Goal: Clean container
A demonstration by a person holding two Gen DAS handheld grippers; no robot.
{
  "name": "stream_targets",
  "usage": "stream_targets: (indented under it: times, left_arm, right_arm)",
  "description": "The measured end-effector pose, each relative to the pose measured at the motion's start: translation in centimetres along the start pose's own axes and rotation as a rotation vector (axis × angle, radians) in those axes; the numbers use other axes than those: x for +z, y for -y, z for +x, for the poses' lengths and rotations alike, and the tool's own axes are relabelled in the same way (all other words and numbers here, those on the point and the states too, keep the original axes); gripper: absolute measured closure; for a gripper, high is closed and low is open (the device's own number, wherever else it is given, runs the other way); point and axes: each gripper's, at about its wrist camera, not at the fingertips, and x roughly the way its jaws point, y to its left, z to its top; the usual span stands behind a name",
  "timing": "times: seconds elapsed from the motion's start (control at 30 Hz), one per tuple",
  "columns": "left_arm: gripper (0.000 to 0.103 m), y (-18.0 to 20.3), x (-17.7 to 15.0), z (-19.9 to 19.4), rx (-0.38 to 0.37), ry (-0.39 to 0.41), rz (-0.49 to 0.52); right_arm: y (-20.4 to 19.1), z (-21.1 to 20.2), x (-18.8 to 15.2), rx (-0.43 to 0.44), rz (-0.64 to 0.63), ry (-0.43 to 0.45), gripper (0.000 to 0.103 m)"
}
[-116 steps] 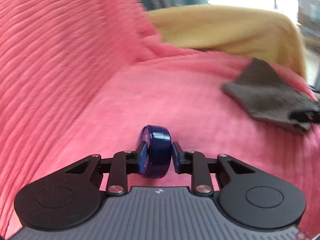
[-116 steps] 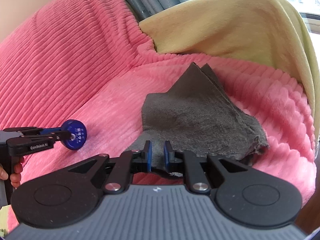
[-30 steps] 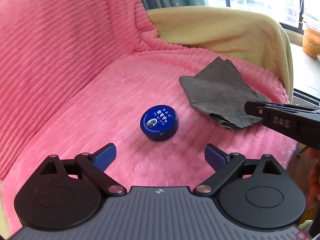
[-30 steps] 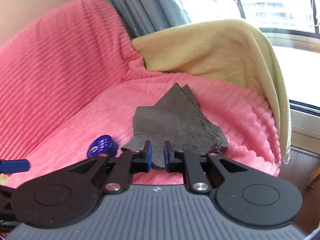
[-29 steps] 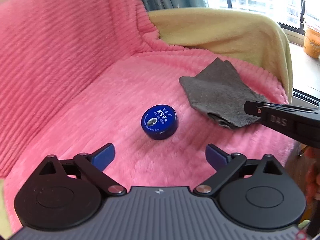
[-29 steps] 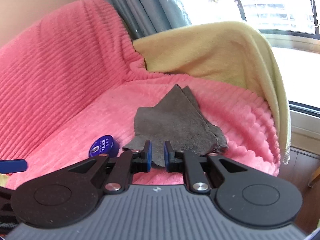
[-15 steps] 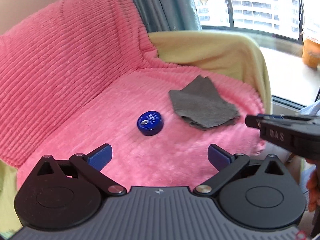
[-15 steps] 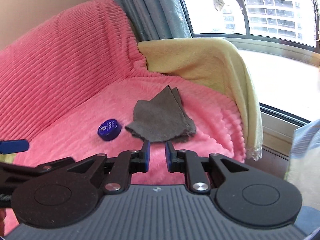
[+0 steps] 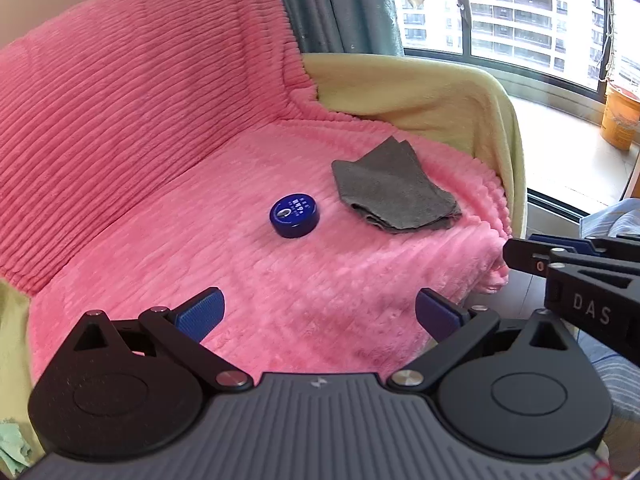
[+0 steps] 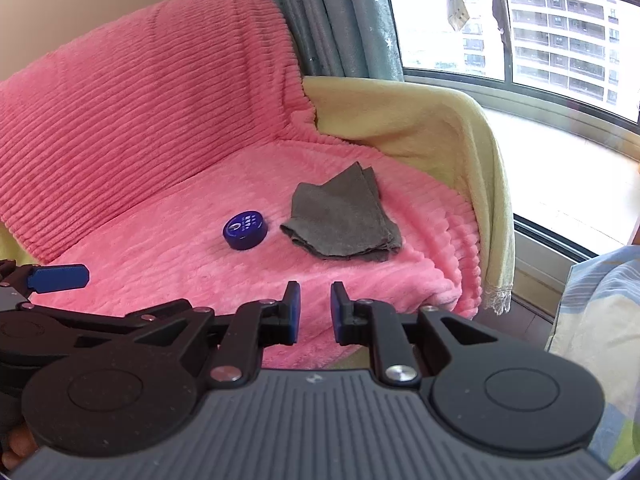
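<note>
Well beyond both empty, parted grippers, left [image 9: 318,312] and right [image 10: 314,312], lies the blue container [image 9: 295,215].

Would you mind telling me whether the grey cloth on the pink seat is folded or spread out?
Folded. The grey cloth shows stacked layered edges along its near side and doubled corners at the far tip.

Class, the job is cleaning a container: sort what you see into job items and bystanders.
Job items: blue tin, grey cloth, left gripper, right gripper.
Bystanders: pink blanket, yellow throw, curtain, orange bucket.
</note>
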Motion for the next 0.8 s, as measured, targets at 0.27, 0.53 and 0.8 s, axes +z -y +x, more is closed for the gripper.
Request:
stream_targets:
  times: [0.27,0.53,0.8]
  left_arm:
    - [0.001,-1.9,-0.6,0.2,0.001,-0.008,-0.045]
    - [0.001,-2.9,-1.4,2.1,0.048,-0.017,-0.035]
    - [0.001,-3.9,-1.4,4.8,0.046,-0.037,-0.026]
  right_arm:
    - [-1.2,2.1,0.0,-0.017,-0.016,-0.039,0.088]
    - [-1.9,5.0,-0.1,-0.053,-0.036,-0.083,0.088]
    - [-2.3,7.6,0.1,-0.061,-0.039,-0.113,0.088]
